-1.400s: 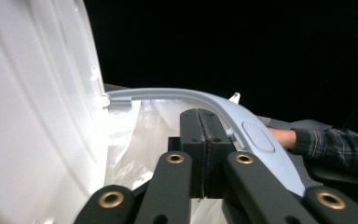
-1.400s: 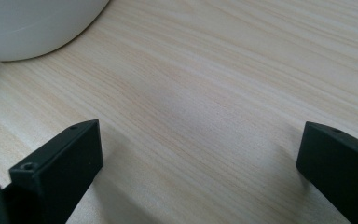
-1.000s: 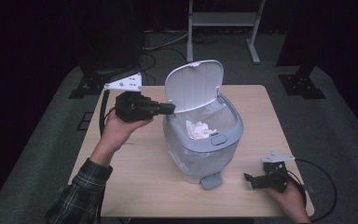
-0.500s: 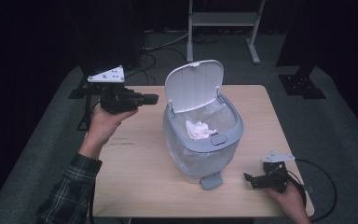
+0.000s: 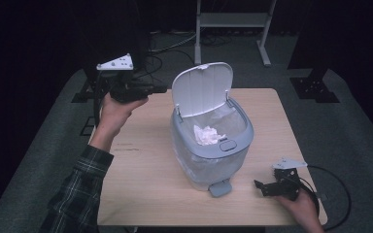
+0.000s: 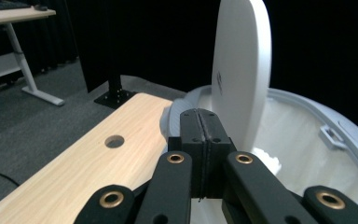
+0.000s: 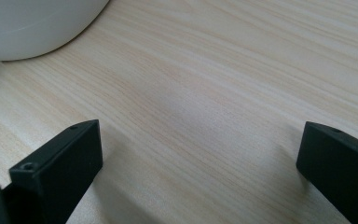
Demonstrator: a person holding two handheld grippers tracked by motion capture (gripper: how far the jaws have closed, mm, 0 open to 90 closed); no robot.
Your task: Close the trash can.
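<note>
The left tool [image 5: 156, 89] has pulled back from the bin over the last second: it was at the lid's edge above the opening, then drew off to the left, and it now hangs above the table's far left corner, well apart from the bin [image 5: 211, 145]. Its jaws are pressed flat together with nothing between them, as the left gripper view [image 6: 200, 154] makes plain. That retreat, with the crumpled tissue [image 5: 208, 135] lying inside the bin, suggests the drop is done and what remains is probably closing the lid.

From this tool, the bin stands to the right and lower, in the middle of the table [image 5: 141, 189]. Its white lid [image 5: 201, 90] stands upright, hinged at the far side, its inner face turned toward the person. In the left gripper view the lid [image 6: 242, 70] rises just beyond the closed jaws, with the bin's rim behind it.

The right tool [image 5: 261, 187] has not moved. It rests low at the table's near right corner, jaws spread wide and empty, pointing toward the grey foot pedal [image 5: 219, 187] at the bin's base, near it but not touching.
</note>
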